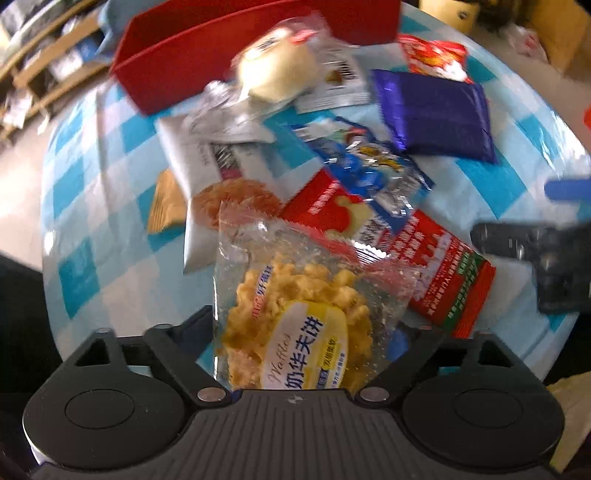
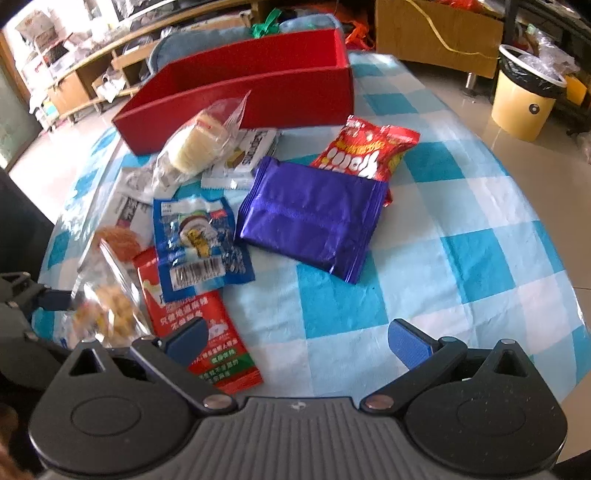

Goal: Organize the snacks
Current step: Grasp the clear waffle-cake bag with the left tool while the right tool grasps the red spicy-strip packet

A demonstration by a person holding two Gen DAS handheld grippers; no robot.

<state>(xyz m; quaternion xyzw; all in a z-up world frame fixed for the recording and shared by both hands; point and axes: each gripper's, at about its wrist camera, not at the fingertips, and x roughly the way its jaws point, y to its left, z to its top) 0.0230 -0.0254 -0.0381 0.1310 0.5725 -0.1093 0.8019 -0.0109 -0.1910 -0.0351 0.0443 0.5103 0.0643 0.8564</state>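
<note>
My left gripper (image 1: 303, 332) is shut on a clear waffle packet (image 1: 295, 317) with a yellow label, held above the pile; it also shows in the right wrist view (image 2: 107, 314). My right gripper (image 2: 295, 343) is open and empty, low over the checked cloth beside a red sachet (image 2: 207, 332). The open red box (image 2: 240, 96) stands at the far side of the table; it also shows in the left wrist view (image 1: 207, 55). Loose snacks lie before it: a purple pack (image 2: 310, 218), a blue packet (image 2: 199, 243), a red chips bag (image 2: 369, 151), a cream cake in clear wrap (image 2: 199, 144).
White sachets (image 2: 243, 158) lie by the box front. A round table with a blue and white checked cloth (image 2: 461, 258) carries everything. A yellow bin (image 2: 524, 103) and a cardboard box (image 2: 436, 33) stand on the floor beyond the far right edge. Shelves line the far left.
</note>
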